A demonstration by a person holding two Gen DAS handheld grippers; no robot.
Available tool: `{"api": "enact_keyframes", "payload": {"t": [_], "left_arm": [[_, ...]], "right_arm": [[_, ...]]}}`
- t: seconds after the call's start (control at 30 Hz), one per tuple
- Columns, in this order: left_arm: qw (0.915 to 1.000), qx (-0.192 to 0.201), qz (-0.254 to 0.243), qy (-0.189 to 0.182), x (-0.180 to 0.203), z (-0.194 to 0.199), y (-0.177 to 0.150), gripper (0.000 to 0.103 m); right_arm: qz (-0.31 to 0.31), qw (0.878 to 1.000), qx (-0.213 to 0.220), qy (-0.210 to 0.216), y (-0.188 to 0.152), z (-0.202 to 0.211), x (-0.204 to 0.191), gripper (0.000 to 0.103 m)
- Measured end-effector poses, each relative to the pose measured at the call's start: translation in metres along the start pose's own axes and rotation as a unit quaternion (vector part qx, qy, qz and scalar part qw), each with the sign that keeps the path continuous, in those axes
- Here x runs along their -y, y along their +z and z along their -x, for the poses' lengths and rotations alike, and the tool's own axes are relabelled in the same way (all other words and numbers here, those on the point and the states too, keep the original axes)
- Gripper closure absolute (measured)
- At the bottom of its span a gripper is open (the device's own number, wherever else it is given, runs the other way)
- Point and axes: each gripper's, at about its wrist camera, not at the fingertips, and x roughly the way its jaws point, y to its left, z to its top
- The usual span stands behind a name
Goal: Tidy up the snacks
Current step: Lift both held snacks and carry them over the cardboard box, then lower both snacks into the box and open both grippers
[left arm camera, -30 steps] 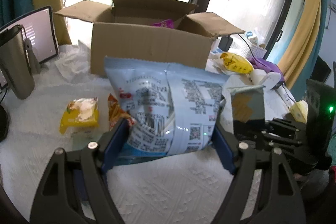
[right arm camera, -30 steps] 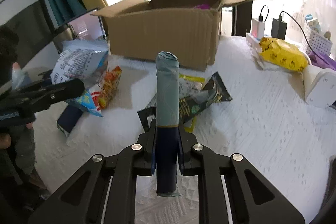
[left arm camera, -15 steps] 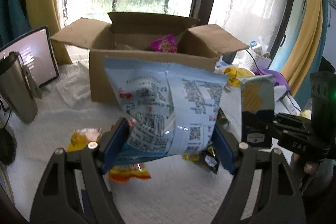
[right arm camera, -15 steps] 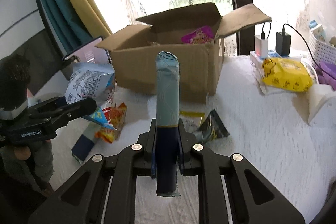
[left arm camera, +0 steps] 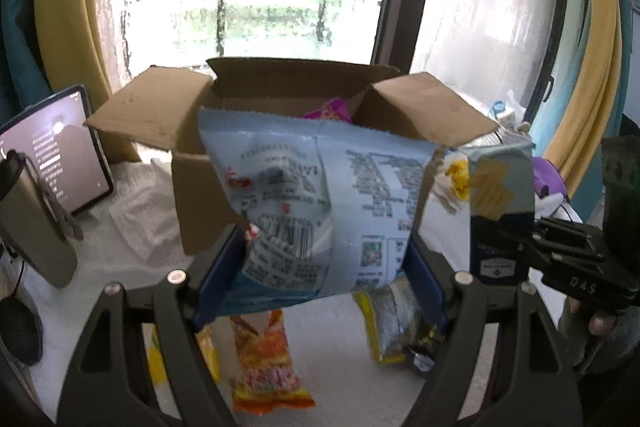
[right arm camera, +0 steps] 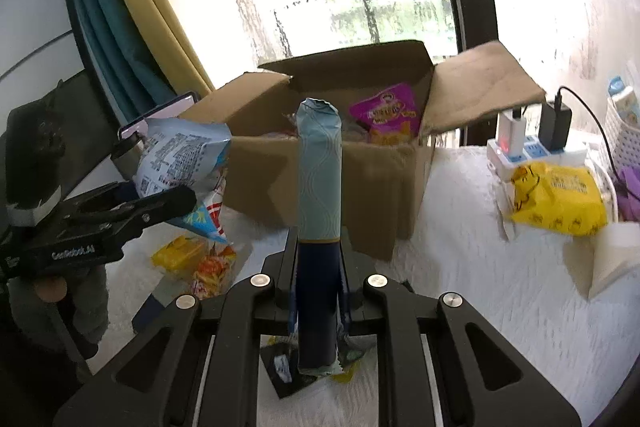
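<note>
1. My left tongs (left arm camera: 320,259) grip a pale blue snack bag (left arm camera: 320,203) by its lower part, jaws set wide with the blue pads pressing each side. The bag hangs in the air in front of the cardboard box (left arm camera: 280,115) and hides most of the box's front wall.
2. My right tongs (right arm camera: 318,291) are closed tight on a slim packet (right arm camera: 319,195), light blue above and dark blue below, standing upright between the pads. Its bottom end sticks out below the jaws, crumpled.
3. Both pairs of tongs point forward and somewhat downward toward the box. Seen from the right wrist, the left tongs reach in from the left edge, and only a fingertip (right arm camera: 50,289) of my hand shows under the handle.
4. Inside the open box a purple snack pouch (right arm camera: 386,115) leans against the right side; whatever else lies in there is too shadowed to name.
5. On the white table (right arm camera: 480,287), an orange packet (left arm camera: 266,367) and a yellow-edged wrapper (left arm camera: 390,323) lie partly behind my left tongs, blurred.
6. A yellow pack (right arm camera: 556,203) sits to the right, near a power strip (right arm camera: 528,155).
</note>
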Motion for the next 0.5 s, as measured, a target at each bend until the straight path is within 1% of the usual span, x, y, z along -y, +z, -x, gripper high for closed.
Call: {"api": "enact_keyframes", "payload": {"t": [0.17, 0.5], "left_arm": [[0.9999, 0.013, -0.006, 0.006, -0.008, -0.01, 0.022, 0.024], [0.9995, 0.031, -0.004, 0.008, -0.026, -0.039, 0.066, 0.024]], "right_arm": [[0.003, 1.0, 0.011, -0.002, 0.017, -0.007, 0.004, 0.086], [0.017, 0.999, 0.044, -0.02, 0.071, -0.023, 0.01, 0.086]]}}
